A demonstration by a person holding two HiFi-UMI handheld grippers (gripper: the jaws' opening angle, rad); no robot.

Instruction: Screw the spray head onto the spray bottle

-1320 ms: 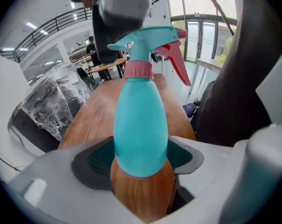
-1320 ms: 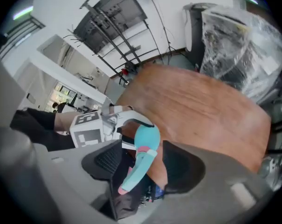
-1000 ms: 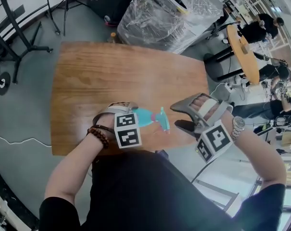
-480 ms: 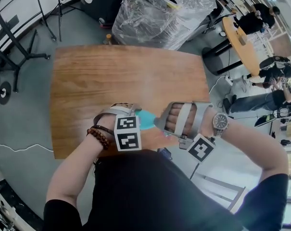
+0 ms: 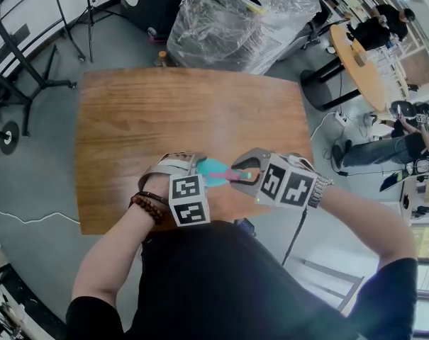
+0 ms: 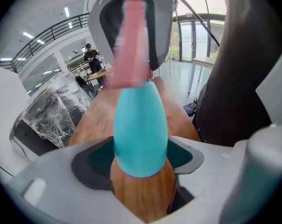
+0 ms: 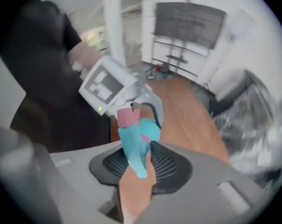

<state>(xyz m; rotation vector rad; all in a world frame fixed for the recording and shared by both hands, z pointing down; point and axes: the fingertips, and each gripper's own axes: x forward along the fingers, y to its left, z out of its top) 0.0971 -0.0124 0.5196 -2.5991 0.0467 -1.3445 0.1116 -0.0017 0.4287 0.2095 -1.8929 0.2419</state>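
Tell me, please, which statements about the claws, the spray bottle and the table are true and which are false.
1. The left claw grips the teal spray bottle. True.
2. The right claw is empty. False: its jaws have just been closing, and the spray head is between them.
3. The table is white. False: it is brown wood.
4. A plastic-wrapped load stands beyond the table's far edge. True.
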